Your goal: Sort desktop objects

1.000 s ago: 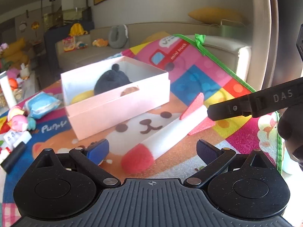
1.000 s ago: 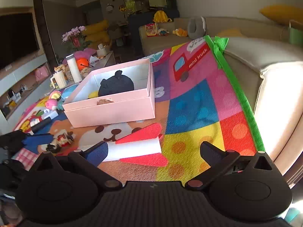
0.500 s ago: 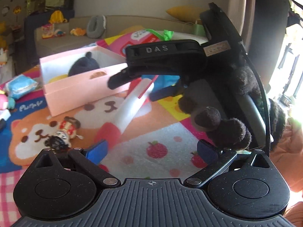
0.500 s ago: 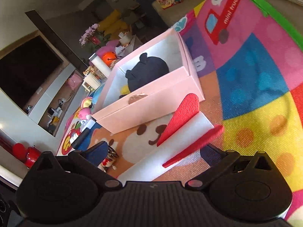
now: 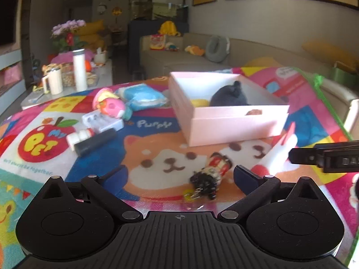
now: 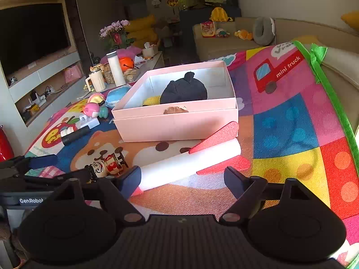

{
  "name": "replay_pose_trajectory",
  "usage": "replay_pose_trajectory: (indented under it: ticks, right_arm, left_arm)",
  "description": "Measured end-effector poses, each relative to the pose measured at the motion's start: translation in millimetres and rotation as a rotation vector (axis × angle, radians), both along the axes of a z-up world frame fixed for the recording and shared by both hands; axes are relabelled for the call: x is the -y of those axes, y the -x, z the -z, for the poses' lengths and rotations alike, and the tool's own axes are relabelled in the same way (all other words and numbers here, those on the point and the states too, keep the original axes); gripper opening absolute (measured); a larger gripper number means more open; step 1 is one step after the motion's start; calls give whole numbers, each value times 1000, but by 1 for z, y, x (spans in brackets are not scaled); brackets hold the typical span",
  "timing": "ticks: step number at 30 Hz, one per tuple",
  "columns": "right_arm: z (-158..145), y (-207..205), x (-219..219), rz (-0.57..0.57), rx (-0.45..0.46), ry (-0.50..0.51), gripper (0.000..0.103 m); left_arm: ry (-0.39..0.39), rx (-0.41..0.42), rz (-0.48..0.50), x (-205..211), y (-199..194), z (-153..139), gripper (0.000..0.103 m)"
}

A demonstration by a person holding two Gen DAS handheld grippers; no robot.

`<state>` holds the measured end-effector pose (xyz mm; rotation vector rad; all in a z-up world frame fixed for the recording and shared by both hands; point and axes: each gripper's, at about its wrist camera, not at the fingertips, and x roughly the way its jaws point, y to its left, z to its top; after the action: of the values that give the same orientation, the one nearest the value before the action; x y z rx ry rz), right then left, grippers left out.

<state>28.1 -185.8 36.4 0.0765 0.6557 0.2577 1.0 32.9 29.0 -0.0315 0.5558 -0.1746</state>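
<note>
Both the left gripper [image 5: 180, 178] and the right gripper [image 6: 182, 178] were seen spread wide, nothing held. One foam rocket [image 6: 190, 162], a white cylinder with red fins, was noted lying on the woven mat [image 6: 289, 132] just before one pink cardboard box [image 6: 179, 123].

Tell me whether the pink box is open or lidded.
Open: the pink cardboard box has no lid, and a black plush toy shows inside.

We hold our left gripper [image 5: 179, 177] and right gripper [image 6: 182, 176] low, jaws spread wide, gripping nothing.
</note>
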Motion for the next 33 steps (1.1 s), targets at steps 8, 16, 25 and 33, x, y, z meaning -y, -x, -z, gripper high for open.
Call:
replay_pose_trajectory:
  ticks: [8, 16, 25, 33]
  right_arm:
    - [-3, -3, 52, 110, -74, -146, 90]
    - [16, -7, 72, 171, -130, -189, 93]
    - [-6, -2, 34, 12, -8, -115, 93]
    - [0, -79, -50, -189, -171, -6, 34]
  left_arm:
    - [-16, -24, 350, 70, -15, 14, 103]
    - [110, -107, 545, 81, 10, 12, 103]
    - [-156, -99, 101, 31, 0, 21, 103]
    - [-203, -85, 77, 12, -9, 22, 103]
